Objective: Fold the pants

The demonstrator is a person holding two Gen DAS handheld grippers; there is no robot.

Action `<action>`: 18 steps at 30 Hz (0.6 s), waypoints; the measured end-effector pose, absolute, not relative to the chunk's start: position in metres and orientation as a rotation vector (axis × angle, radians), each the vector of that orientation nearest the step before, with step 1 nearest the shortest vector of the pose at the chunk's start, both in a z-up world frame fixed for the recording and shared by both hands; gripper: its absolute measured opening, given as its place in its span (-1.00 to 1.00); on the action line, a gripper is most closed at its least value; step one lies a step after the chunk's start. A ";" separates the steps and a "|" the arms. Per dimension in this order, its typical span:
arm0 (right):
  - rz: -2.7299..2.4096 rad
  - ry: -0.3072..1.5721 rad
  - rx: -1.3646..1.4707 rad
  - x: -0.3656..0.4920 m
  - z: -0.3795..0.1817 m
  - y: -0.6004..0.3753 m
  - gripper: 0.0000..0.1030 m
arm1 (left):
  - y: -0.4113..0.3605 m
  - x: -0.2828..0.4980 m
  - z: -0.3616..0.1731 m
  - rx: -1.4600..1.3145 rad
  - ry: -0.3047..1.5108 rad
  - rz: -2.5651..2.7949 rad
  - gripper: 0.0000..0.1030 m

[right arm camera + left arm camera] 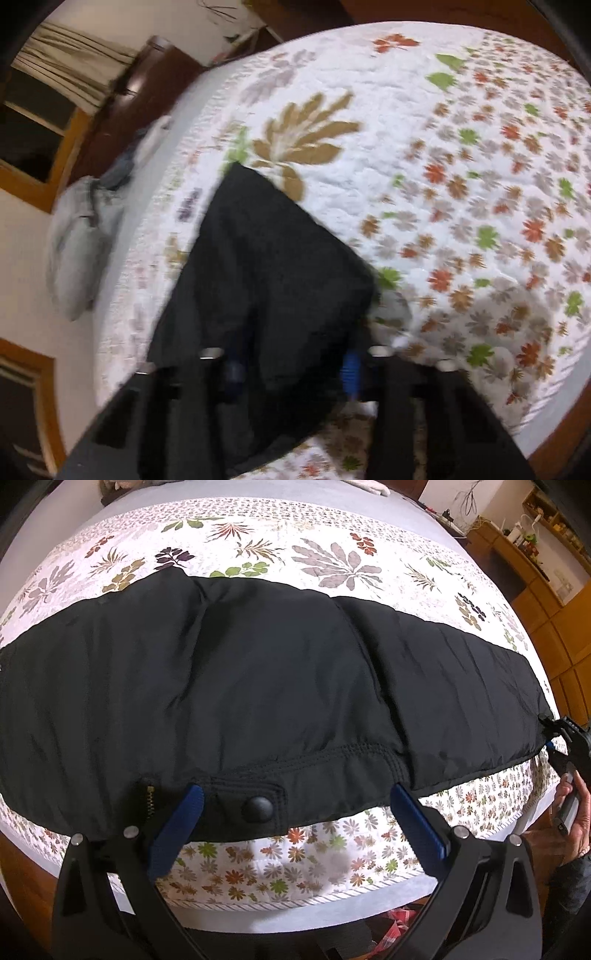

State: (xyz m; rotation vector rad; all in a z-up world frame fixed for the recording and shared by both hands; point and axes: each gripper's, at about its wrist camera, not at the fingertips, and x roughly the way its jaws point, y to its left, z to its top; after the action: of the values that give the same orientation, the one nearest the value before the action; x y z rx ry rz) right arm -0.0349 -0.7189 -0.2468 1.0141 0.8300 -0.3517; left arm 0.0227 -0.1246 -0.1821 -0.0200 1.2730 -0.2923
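Left wrist: one pants, two claws.

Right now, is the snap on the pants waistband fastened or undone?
Fastened, it appears: the snap sits closed on the flat waistband tab of the black pants, between the open left hand-held gripper fingers.

Pants flat across quilt on bed, waistband snap at near edge.

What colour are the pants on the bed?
Black pants, clearest in the left wrist view.
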 end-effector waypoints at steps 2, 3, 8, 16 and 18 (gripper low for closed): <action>-0.324 0.809 1.021 -0.036 -0.240 -0.719 -0.54 | -0.126 0.022 -0.181 -0.018 1.273 -0.296 0.95; -0.313 0.797 1.018 -0.039 -0.234 -0.719 -0.56 | -0.126 0.021 -0.180 -0.017 1.270 -0.299 0.95; -0.285 0.742 1.047 -0.055 -0.213 -0.717 -0.64 | -0.126 0.019 -0.174 -0.017 1.257 -0.301 0.95; -0.399 0.829 1.062 -0.072 -0.224 -0.729 -0.64 | -0.124 0.016 -0.171 -0.028 1.248 -0.311 0.95; -0.414 0.838 1.012 -0.069 -0.217 -0.723 -0.64 | -0.122 0.015 -0.170 -0.040 1.245 -0.313 0.95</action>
State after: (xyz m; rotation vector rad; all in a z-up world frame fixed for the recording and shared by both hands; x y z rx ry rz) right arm -0.0694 -0.7232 -0.2175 1.0121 0.8376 -0.4144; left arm 0.0149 -0.1221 -0.1697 -0.0399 1.2454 -0.3135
